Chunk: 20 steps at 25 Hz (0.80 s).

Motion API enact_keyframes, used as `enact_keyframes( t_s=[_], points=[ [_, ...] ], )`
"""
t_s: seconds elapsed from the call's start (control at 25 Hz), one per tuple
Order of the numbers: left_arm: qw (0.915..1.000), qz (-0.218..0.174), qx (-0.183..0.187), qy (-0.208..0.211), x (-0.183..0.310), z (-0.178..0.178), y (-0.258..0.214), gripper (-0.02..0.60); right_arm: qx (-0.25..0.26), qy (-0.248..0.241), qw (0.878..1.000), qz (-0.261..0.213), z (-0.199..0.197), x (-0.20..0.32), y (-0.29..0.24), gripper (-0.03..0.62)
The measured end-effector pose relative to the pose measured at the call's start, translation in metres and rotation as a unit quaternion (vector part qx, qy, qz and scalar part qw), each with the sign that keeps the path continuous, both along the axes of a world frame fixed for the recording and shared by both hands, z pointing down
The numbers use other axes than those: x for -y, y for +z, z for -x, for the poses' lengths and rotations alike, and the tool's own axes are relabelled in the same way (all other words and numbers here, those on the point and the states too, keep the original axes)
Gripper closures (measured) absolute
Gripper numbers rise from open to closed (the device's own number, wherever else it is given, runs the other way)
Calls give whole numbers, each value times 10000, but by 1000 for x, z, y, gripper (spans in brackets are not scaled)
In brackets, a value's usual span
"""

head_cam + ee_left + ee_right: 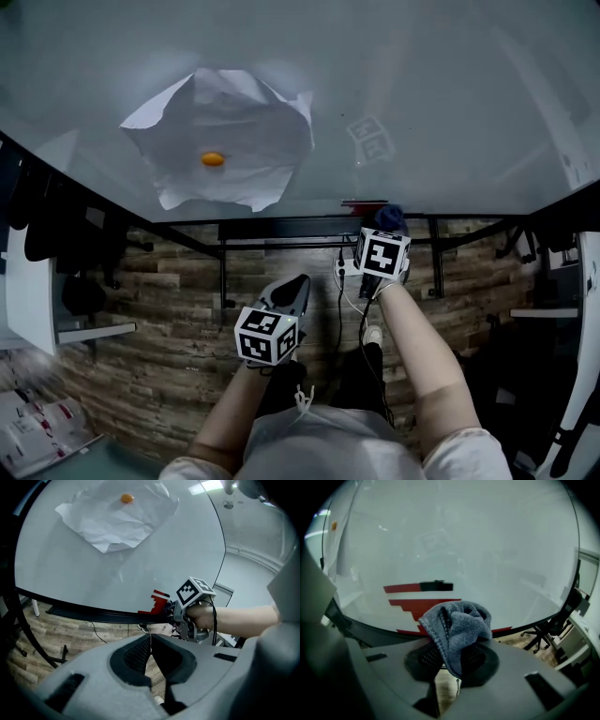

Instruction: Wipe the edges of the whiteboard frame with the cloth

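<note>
Clamping the cloth [457, 625], the right gripper [452, 657] is at the dark edge of the whiteboard frame [281, 228], while the left gripper [151, 644], closed and empty, hangs just below it.

A brown, weathered wood-plank floor [159, 366] is seen below. A black office chair on castors [541, 633] is stood on it, a thin black cable [101, 632] is trailed across it, and a white shelf unit [28, 281] is set at its left edge.
</note>
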<state>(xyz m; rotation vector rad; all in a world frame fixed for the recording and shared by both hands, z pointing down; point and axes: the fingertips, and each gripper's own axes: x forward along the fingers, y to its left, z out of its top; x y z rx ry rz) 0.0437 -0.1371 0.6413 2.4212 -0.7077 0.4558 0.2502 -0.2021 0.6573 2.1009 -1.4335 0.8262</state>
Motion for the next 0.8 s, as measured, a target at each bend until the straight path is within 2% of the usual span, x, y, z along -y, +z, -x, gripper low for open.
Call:
enact_keyframes(
  t_s=[0.2,0.32,0.52,0.8],
  points=[
    [9998,-29,16,-199,14,46,-3,563,145,-114,9998,68,46,13,7,525],
    [9994,-53,20,-329,21,75,-4,563,-11,-374,9992,113,74,23,6,525],
    [9983,-71,7,-582,32,121,-4,563,-21,-449,9989,121,119,38,8,525],
    [9966,-194,63,-799,49,171,-8,563,227,-743,9969,122,185,58,9,525]
  ],
)
